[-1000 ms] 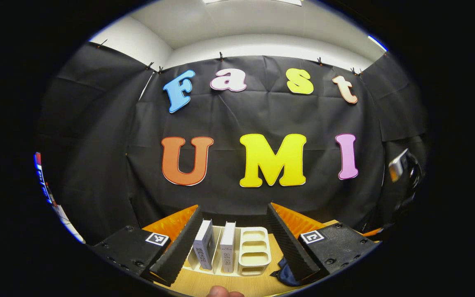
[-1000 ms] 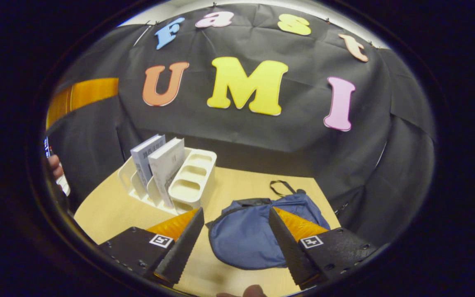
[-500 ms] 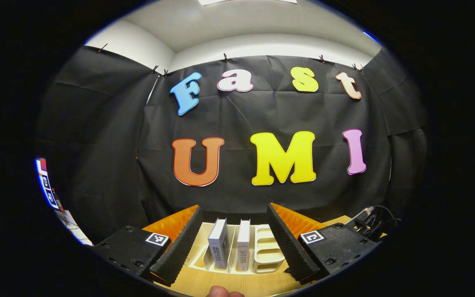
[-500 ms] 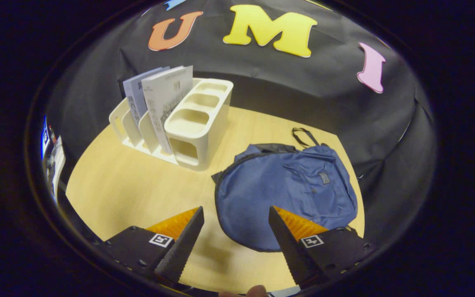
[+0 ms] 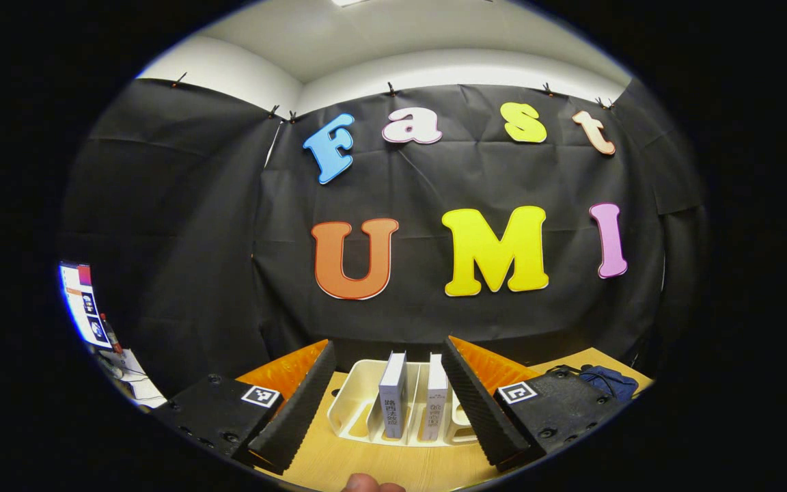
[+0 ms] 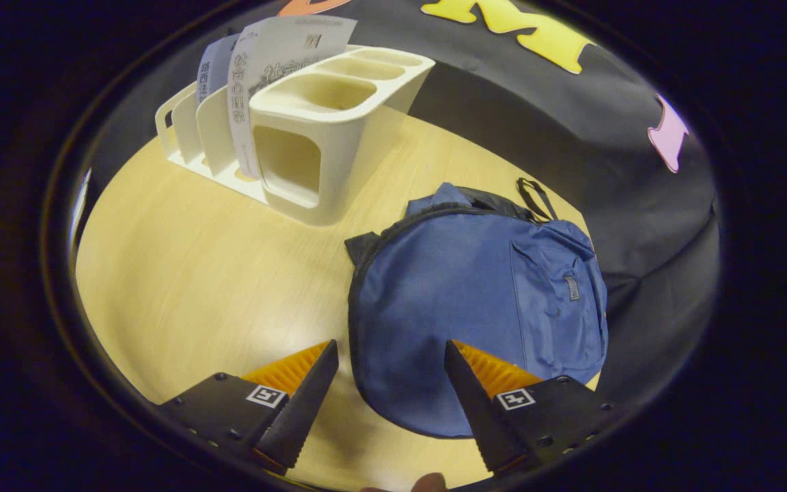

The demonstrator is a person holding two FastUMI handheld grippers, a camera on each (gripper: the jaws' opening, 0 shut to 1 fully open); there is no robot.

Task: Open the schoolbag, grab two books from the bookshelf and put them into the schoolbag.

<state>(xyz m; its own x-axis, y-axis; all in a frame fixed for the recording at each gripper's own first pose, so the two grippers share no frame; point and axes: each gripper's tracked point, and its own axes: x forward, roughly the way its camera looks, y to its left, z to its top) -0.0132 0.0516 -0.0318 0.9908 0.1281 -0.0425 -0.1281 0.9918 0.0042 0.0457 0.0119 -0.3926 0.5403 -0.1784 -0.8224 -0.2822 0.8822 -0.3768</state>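
— Nearest the right gripper [image 6: 385,393], what lies on the worktop [image 6: 182,273]?

— Its jaws stand apart with nothing between them, poised over the near rim of the schoolbag [image 6: 475,301]. The bag lies flat toward the worktop's right edge, front pocket up, and as far as I can tell its zip is closed. So I judge the opening step is in hand and not yet done.

— What does the next move call for?

— Finding the zipper pull. I cannot make it out; the dark zip line runs along the bag's left curve up toward the top handle [image 6: 535,198]. The gripper would need to come down onto that seam and pinch the pull, probably with something steadying the soft fabric, which could bunch or slide.

— And the left gripper [image 5: 388,400]?

— Also spread wide and empty, aimed at the bookshelf [image 5: 359,410]. The two books [image 5: 393,403] stand upright in neighbouring slots, framed between its fingers. The bag's blue edge shows off toward the far right corner in that view.

— Room to move?

— Plenty of bare wood on the left half of the worktop in front of the bookshelf. The tight spot is farther back, where the bookshelf's tall end compartment [image 6: 311,157] stands just beside the bag's top corner. Beyond that, the bag sits near the worktop's right edge and the booth's wall.
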